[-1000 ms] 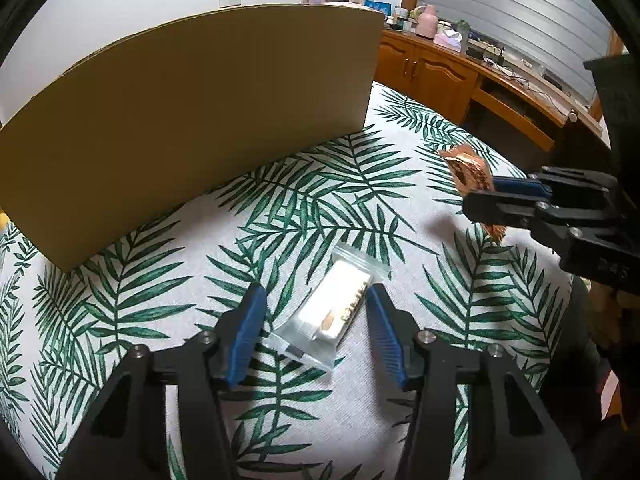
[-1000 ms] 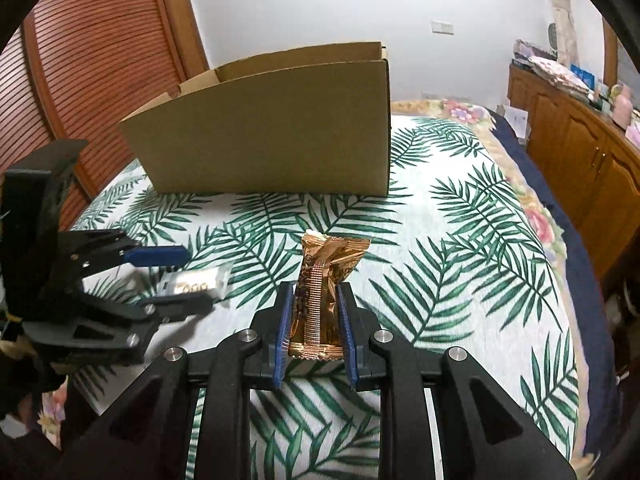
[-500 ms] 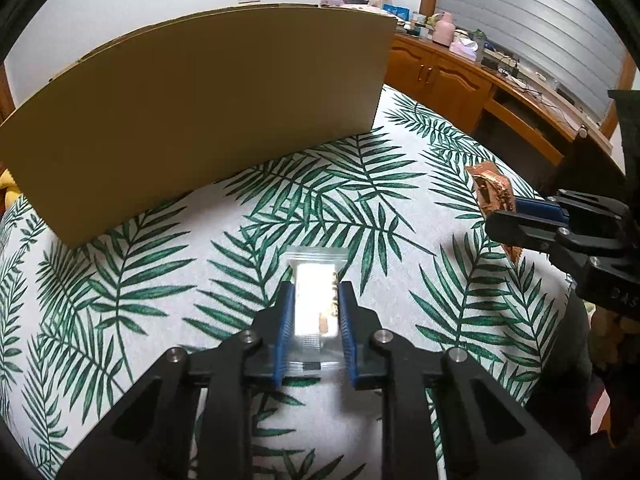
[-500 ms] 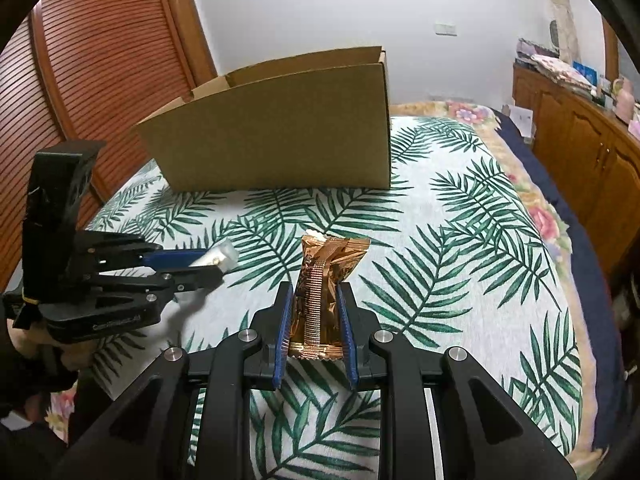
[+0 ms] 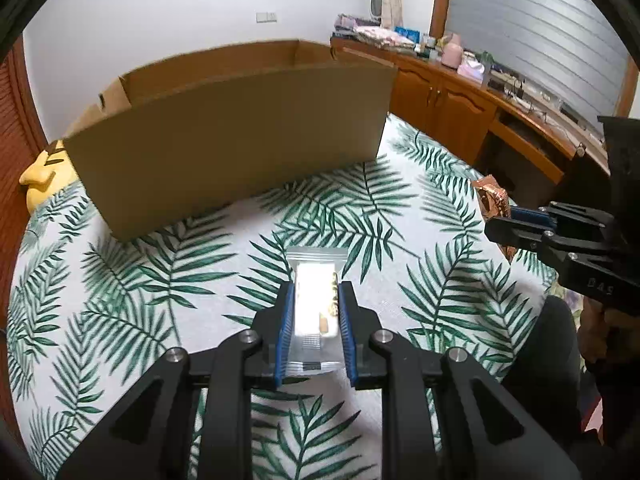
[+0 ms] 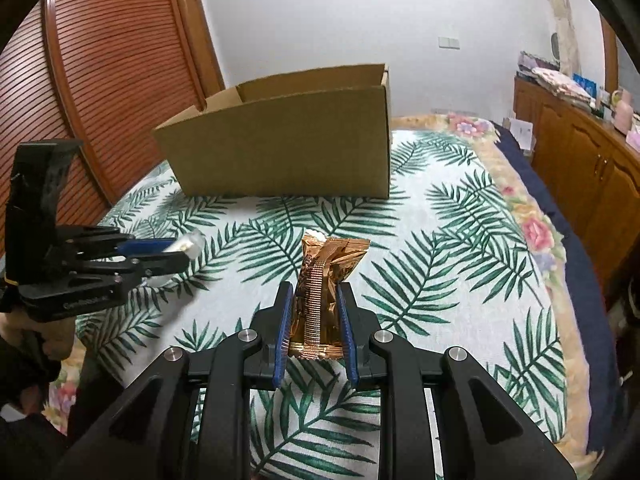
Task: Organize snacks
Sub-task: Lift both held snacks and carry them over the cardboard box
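A: L gripper [image 5: 314, 312]? Status?

B: Clamped on a clear snack packet [image 5: 316, 304], blue pads pressing both long sides. Packet sits center-bottom of the left wrist view, top seal sticking out past the tips. Pale bar inside, some gold print; can't read it.

A: And the R gripper [image 6: 316, 312]?

B: Jaws closed tight on a copper foil snack [image 6: 326, 280], center-bottom of the right wrist view. Crimped seam faces the cam, top end flares out above the pads.

A: Both off the surface?

B: Looks so, both over the palm-leaf cloth [image 6: 440, 240], but contact under the packets is hidden, so can't say for sure.

A: Box?

B: Cardboard box [image 6: 288, 136], open top, upper center in both views, standing on the cloth, well apart from both snacks. Inside not visible from these angles.

A: Do the grippers see each other?

B: Yep. In the left wrist view the R gripper shows at right edge w/ the foil snack poking out toward upper left. In the right wrist view the L gripper's at the left edge, packet tip pointing right.

A: Anything else?

B: Wood cabinets [image 5: 448, 100] upper right w/ clutter on top, slatted wood door [image 6: 112, 80] upper left, yellow plush [image 5: 42, 176] at left edge by the box.
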Motion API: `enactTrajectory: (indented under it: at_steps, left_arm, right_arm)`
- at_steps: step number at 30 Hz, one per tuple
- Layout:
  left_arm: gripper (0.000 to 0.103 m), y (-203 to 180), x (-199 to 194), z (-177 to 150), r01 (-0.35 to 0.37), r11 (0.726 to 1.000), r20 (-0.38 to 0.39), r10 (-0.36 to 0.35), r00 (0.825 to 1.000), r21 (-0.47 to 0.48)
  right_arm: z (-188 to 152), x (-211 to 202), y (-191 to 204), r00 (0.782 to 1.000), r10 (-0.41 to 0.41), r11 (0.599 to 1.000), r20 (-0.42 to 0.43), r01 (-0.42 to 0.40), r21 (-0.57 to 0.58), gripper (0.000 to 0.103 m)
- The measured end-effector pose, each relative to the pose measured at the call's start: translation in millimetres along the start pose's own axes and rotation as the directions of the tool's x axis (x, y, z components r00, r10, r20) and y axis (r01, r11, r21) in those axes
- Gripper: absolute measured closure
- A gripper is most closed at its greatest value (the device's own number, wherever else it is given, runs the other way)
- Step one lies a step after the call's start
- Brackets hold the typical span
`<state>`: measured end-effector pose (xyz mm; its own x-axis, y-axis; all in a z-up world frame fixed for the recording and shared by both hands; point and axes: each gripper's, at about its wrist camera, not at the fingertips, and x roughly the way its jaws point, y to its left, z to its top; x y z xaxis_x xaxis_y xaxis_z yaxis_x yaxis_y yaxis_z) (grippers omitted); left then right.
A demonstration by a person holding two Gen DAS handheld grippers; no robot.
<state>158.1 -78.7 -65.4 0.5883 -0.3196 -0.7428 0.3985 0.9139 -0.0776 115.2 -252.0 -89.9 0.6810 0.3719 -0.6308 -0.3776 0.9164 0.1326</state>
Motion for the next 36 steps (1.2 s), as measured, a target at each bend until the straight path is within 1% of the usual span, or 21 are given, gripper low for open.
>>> enactTrajectory:
  at_steps: [8,15,22,28,36]
  left_arm:
    - [0.084,3,-28,14,0.002,1.0,0.076,-0.001,0.997,-0.009]
    - [0.084,7,-52,24,0.008,1.0,0.143,-0.006,0.99,-0.014]
    - [0.084,18,-71,42,-0.009,0.999,0.223,0.017,0.975,-0.039]
    - [0.084,30,-80,61,-0.022,0.999,0.265,0.031,0.964,-0.037]
    - [0.084,44,-84,90,-0.033,0.999,0.315,0.039,0.948,-0.026]
  right_arm:
    - [16,-22,16,0.999,-0.005,0.999,0.053,0.008,-0.045,0.083]
    - [36,-37,28,0.995,-0.028,0.996,0.093,0.037,-0.087,0.083]
    - [67,-47,39,0.988,-0.038,0.989,0.147,0.059,-0.137,0.083]
    - [97,-51,47,0.981,-0.036,0.983,0.193,0.069,-0.169,0.083]
    - [125,-39,52,0.977,-0.022,0.978,0.213,0.065,-0.199,0.083]
